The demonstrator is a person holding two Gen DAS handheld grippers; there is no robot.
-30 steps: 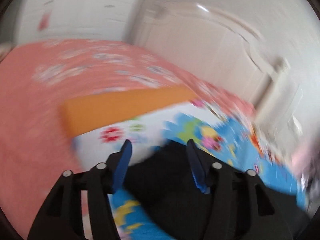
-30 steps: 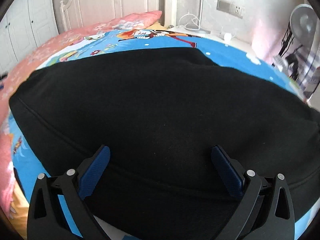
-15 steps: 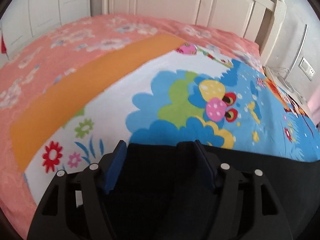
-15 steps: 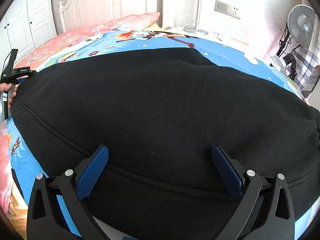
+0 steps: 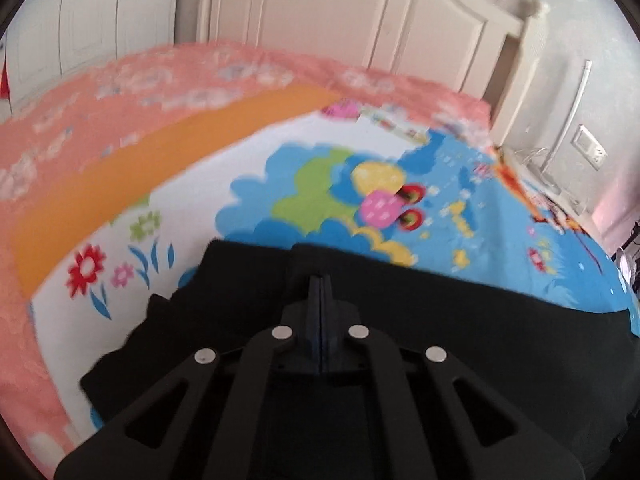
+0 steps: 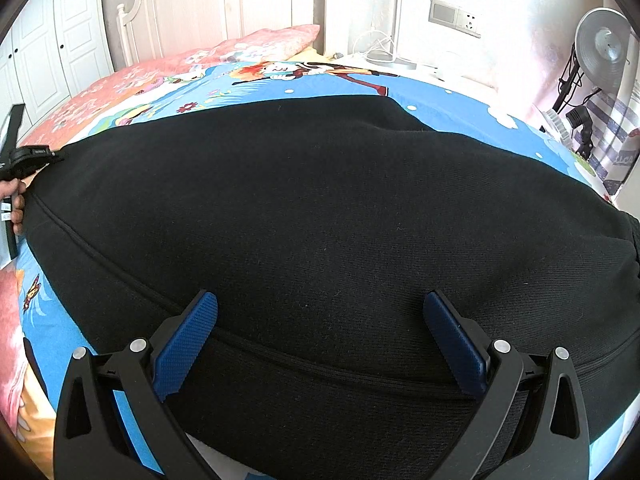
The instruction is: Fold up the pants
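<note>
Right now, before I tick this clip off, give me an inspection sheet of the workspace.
Surface: bed with cartoon-print sheet; pink floral cover alongside.
Job's things: black pants spread flat on the sheet.
Clutter: nothing seen on the bed.
Grippers: left gripper shut at the pants' edge, fabric between pads not discernible; right gripper open over the pants.
Cables: white cords by the wall socket.
Surroundings: headboard, wardrobe doors, fan.

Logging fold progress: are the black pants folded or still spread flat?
Spread. The black knit pants lie flat across the cartoon-print bedsheet, no layer doubled over; left edge pinched, right gripper open.
</note>
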